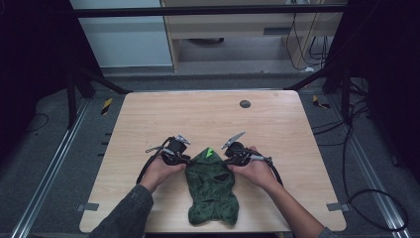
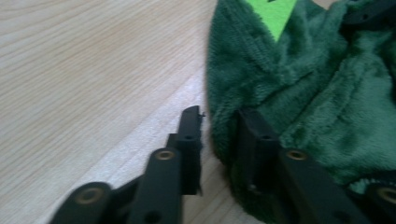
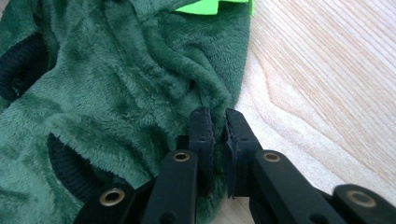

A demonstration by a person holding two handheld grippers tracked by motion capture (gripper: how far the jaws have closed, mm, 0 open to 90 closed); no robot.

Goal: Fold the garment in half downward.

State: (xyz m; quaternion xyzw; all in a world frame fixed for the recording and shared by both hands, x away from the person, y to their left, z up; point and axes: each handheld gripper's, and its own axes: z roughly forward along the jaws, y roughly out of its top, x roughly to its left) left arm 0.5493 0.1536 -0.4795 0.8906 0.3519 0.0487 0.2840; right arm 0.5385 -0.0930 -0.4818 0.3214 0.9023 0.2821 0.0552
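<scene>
The green fleece garment (image 1: 212, 186) lies on the near half of the wooden table (image 1: 208, 119), stretched towards the person, with a bright green tag (image 1: 210, 151) at its far end. The left gripper (image 1: 184, 159) sits at the garment's upper left edge; in the left gripper view its jaws straddle that edge (image 2: 224, 135) with a gap between them, one on bare wood, the other over the fleece, so I cannot tell whether they pinch it. The right gripper (image 1: 229, 159) is clamped on the upper right edge, a fold of fleece (image 3: 218, 105) squeezed between its nearly closed jaws. A dark round disc (image 1: 244, 104) lies well apart, near the far edge.
</scene>
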